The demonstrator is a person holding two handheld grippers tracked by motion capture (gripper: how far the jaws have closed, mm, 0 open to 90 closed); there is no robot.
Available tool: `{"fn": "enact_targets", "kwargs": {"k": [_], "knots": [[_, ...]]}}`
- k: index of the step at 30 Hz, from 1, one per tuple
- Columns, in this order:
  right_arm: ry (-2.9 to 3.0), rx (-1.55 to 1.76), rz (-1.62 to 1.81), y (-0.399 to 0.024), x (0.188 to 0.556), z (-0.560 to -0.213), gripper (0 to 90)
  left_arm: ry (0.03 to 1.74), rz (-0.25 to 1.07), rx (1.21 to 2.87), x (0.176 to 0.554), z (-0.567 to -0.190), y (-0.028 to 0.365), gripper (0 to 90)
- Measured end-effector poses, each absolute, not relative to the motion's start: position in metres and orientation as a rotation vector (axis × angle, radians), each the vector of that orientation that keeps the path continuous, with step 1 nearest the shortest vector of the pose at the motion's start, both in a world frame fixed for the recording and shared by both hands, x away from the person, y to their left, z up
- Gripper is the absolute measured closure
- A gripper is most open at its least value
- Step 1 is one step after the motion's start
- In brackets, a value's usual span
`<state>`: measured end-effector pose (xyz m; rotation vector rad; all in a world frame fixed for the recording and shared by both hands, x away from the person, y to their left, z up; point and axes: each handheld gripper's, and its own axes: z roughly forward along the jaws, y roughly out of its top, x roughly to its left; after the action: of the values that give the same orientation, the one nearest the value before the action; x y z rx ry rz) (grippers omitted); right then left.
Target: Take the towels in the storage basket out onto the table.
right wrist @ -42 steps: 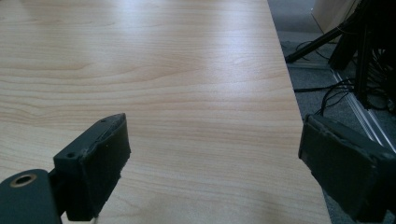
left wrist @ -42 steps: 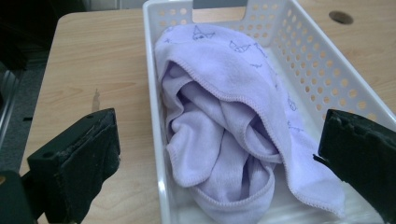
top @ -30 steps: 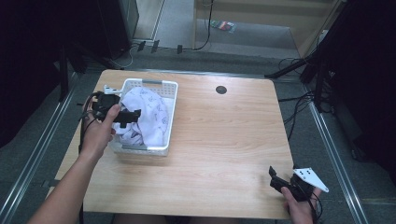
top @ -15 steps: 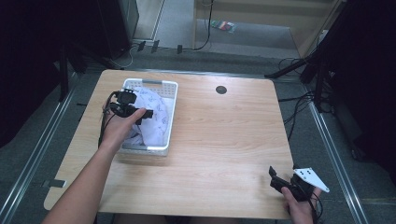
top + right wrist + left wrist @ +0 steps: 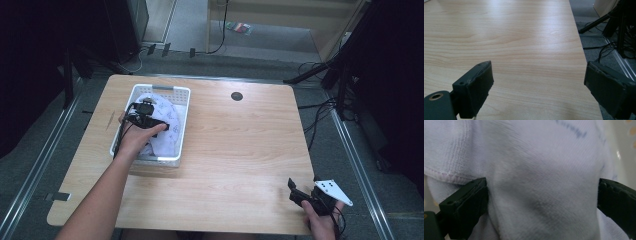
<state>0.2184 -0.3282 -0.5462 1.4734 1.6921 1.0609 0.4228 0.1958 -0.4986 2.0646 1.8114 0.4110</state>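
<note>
A white cloth (image 5: 169, 142) with faint purple print lies bunched in a white plastic basket (image 5: 162, 89) at the table's left. My left gripper (image 5: 161, 125) is down inside the basket, pressed into the cloth. In the left gripper view the cloth (image 5: 541, 170) bulges between the two jaws, which stand wide apart, so the left gripper (image 5: 542, 195) is open. My right gripper (image 5: 296, 192) rests near the table's front right corner. Its jaws stand open over bare wood, as the right gripper (image 5: 539, 85) shows in its own view.
The wooden table (image 5: 240, 150) has a round black cable hole (image 5: 236, 96) at the back. Its right edge (image 5: 584, 62) drops to a grey floor with cables and black stand legs (image 5: 320, 75).
My left hand has moved right and forward from the basket's left rim into the basket, and the gripper has sunk onto the cloth. The right gripper has stayed put.
</note>
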Motion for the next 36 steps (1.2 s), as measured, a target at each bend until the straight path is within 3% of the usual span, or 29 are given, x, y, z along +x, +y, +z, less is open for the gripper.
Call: {"fn": "enact_targets", "kwargs": {"k": [10,16,23,27,36], "knots": [[1.691,1.476,1.060,-0.328,0.218,-0.546,8.7,1.846,0.360,2.148,0.427,-0.512,0.191,0.0],[1.691,1.476,1.059,-0.328,0.218,-0.546,8.7,1.855,0.382,2.160,0.426,-0.509,0.190,16.4],[1.691,1.476,1.060,-0.328,0.218,-0.546,8.7,1.847,0.381,2.125,0.424,-0.504,0.194,42.2],[1.691,1.473,1.060,-0.328,0.218,-0.546,8.7,1.851,0.371,2.103,0.423,-0.500,0.196,48.1],[1.690,1.474,1.059,-0.328,0.218,-0.546,8.7,1.822,0.365,2.043,0.419,-0.482,0.199,49.7]]}}
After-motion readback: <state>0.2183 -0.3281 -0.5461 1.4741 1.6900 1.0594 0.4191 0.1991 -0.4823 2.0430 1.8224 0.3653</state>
